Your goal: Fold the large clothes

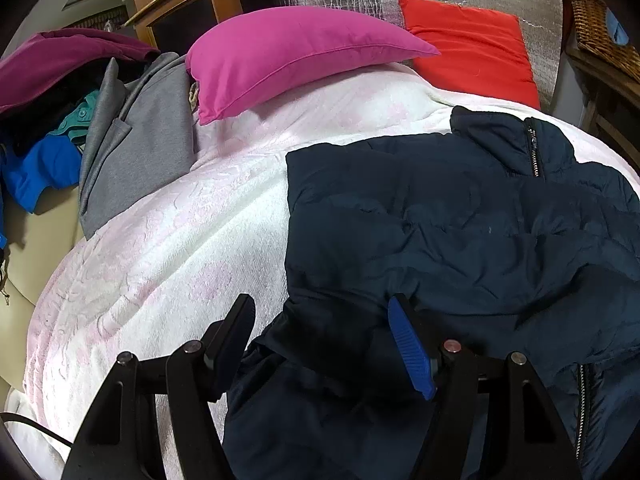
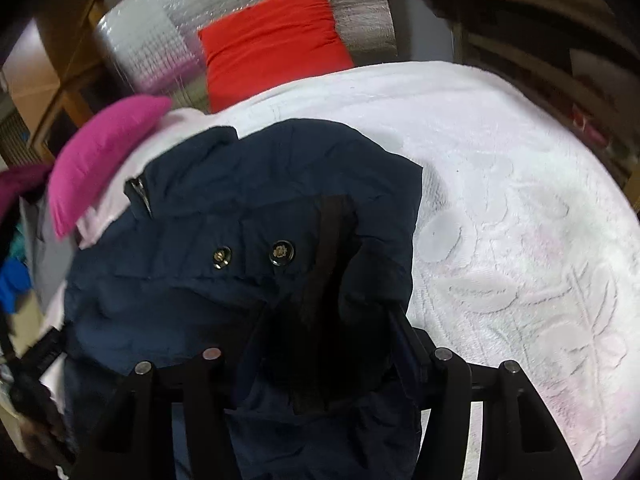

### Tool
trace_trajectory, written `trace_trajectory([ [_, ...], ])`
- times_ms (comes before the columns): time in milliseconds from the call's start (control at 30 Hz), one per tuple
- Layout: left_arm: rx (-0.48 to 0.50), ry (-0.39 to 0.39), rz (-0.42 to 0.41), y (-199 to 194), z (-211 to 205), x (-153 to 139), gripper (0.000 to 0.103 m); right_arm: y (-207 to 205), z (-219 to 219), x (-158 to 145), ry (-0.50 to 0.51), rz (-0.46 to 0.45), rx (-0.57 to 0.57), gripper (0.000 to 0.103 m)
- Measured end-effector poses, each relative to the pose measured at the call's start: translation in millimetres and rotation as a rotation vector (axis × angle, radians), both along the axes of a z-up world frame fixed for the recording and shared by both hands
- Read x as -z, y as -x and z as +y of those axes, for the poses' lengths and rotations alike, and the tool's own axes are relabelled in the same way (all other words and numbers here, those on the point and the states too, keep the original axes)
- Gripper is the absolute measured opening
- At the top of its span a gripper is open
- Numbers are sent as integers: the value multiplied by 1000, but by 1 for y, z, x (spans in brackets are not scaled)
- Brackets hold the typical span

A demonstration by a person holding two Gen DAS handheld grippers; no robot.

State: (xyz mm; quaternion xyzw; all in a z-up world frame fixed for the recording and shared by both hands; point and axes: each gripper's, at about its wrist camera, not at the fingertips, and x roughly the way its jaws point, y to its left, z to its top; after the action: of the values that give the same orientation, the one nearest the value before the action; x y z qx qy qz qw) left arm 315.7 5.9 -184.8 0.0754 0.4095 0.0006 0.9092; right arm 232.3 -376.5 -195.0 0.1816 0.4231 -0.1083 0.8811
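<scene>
A heap of grey, blue and purple clothes [image 1: 132,136] lies at the left edge of the white embossed bedspread [image 1: 168,248]. The left tongs [image 1: 320,320] gape open across the navy quilted zip jacket's [image 1: 460,220] hem. The right tongs [image 2: 320,320] are clamped on a bunched fold of that jacket, mid-bed.

Both views look forward along their fingers, low and close over the bed [image 1: 168,248], toward its head. The left wrist view sits left of the navy jacket [image 1: 460,220]; the right wrist view hangs directly above it. Both share the jacket, pink pillow [image 1: 288,52] and red cushion [image 1: 472,44].
</scene>
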Motion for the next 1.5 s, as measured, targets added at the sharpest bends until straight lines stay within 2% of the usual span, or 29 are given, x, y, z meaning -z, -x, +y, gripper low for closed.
trace_trajectory([
  [100, 3, -38, 9, 0, -3, 6, 76, -4, 4, 5, 36, 17, -2, 60],
  [300, 4, -46, 4, 4, -2, 1, 77, -2, 4, -4, 38, 9, 15, 60],
  [367, 3, -49, -12, 8, -1, -3, 77, 4, 5, -14, 51, -28, 34, 52],
  [433, 3, -49, -40, 15, -1, -10, 77, 13, 8, -29, 77, -86, 43, 39],
  [500, 6, -44, -70, 22, -1, -18, 77, 23, 18, -46, 100, -168, 34, 38],
  [633, 30, -23, -135, 40, -6, -34, 77, 32, 46, -60, 81, -267, -34, 38],
  [700, 46, -5, -157, 48, -11, -40, 77, 24, 62, -57, 64, -249, -86, 38],
  [833, 78, 28, -150, 53, -23, -41, 77, 5, 88, -37, 45, -161, -141, 27],
  [1067, 115, 36, -85, 43, -46, -25, 77, -8, 90, 5, -33, -19, -113, 27],
  [1167, 105, 42, -27, 33, -48, -9, 77, -11, 84, 10, -72, -5, -112, 27],
  [1267, 95, 50, -11, 32, -49, -4, 77, -10, 83, 10, -82, -4, -118, 27],
  [1500, 93, 55, -11, 46, -41, -14, 77, 15, 73, -10, -129, -60, -140, 28],
])
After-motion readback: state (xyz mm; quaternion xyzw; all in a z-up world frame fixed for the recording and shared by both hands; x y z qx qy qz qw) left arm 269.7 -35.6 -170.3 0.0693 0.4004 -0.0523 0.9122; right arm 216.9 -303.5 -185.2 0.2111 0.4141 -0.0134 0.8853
